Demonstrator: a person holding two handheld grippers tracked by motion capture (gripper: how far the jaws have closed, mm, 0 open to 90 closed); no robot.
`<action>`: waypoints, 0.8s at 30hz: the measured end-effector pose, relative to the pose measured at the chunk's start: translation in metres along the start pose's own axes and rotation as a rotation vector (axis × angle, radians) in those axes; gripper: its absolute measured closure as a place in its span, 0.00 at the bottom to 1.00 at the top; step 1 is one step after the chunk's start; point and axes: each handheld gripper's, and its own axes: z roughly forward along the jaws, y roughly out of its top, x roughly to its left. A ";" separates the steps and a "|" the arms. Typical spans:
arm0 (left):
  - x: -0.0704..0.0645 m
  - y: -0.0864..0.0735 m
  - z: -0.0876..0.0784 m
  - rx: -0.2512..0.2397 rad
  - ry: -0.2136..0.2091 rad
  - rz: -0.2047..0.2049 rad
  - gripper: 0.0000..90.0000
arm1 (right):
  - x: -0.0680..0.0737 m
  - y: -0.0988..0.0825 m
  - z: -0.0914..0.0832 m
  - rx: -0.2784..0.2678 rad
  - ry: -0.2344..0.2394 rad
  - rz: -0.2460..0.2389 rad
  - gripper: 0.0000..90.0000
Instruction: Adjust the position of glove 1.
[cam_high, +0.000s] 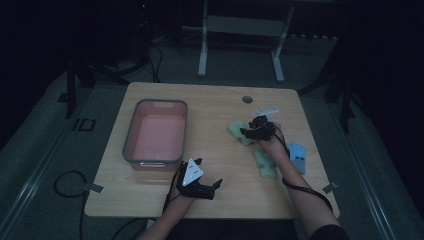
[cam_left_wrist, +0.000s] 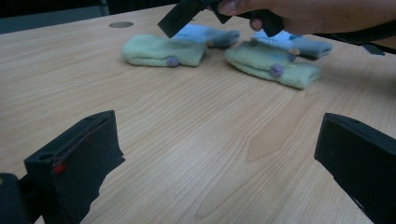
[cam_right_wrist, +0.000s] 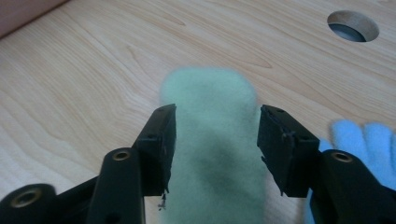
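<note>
The right gripper (cam_right_wrist: 214, 140) is seen straddling a green sock (cam_right_wrist: 212, 154), its jaws half spread on either side, with no firm pinch visible. The sock lies on the table (cam_high: 215, 100), to the right of the pink tub (cam_high: 129, 135) (a blue sock (cam_right_wrist: 359, 135) lies just beside it). The left gripper (cam_left_wrist: 215, 158), near the tub's front corner, is spread wide over bare wood.

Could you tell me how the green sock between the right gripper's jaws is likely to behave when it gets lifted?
The green sock looks fuzzy and soft, so it will probably droop on both sides of the right gripper. It lies flat, so rolling seems unlikely. Its fleecy surface should resist slipping, and it is probably light.
</note>
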 end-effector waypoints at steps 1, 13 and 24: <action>0.000 0.000 0.000 0.000 0.000 0.000 0.00 | -0.001 0.000 0.002 0.003 -0.001 0.003 0.57; 0.000 0.000 0.000 0.000 0.000 0.001 0.00 | -0.005 -0.005 0.023 0.075 0.015 0.003 0.65; 0.000 0.000 0.000 0.003 0.001 0.001 0.00 | 0.000 -0.005 0.026 0.066 -0.012 0.011 0.92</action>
